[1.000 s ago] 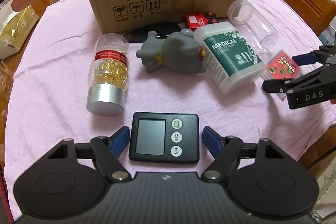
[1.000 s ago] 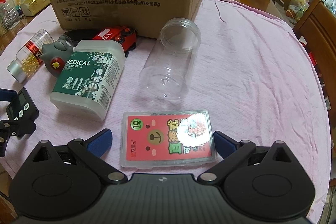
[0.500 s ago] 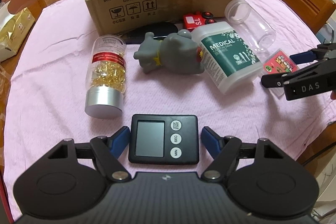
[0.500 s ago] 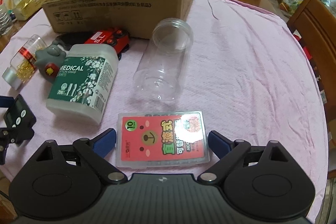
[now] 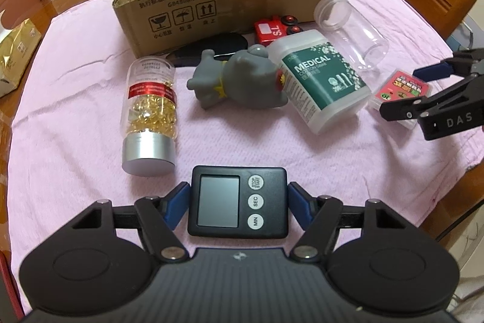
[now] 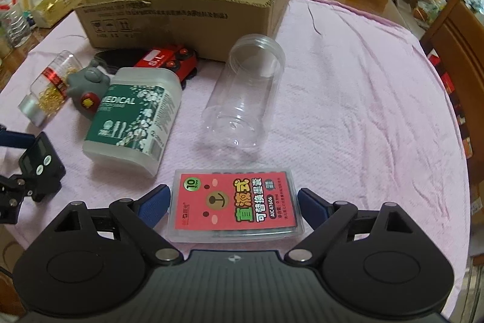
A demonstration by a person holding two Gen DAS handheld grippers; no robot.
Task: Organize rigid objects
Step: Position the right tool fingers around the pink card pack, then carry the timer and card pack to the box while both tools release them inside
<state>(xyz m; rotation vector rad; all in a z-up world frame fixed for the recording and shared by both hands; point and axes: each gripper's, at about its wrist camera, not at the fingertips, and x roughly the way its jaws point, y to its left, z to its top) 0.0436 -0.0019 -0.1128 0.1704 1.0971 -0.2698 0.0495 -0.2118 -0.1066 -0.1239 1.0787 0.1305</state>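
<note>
Left tool (image 5: 238, 203) pitched steeply downward, blue pads (image 5: 177, 203) closing. Right tool (image 6: 233, 203) pitched likewise, jaws wider, also closing.

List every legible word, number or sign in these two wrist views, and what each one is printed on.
"STOP START", "SEC", "MIN": black timer.
"MEDICAL", "200": cotton swab box; smaller print blurred.
"S.L": red toy vehicle.
"DAS": right gripper.
"10", "AIC47606": pink refill case, with Chinese print.
"2013", "2023", handling symbols: cardboard box; other print too blurred.
Capsule bottle: unreadable.
</note>
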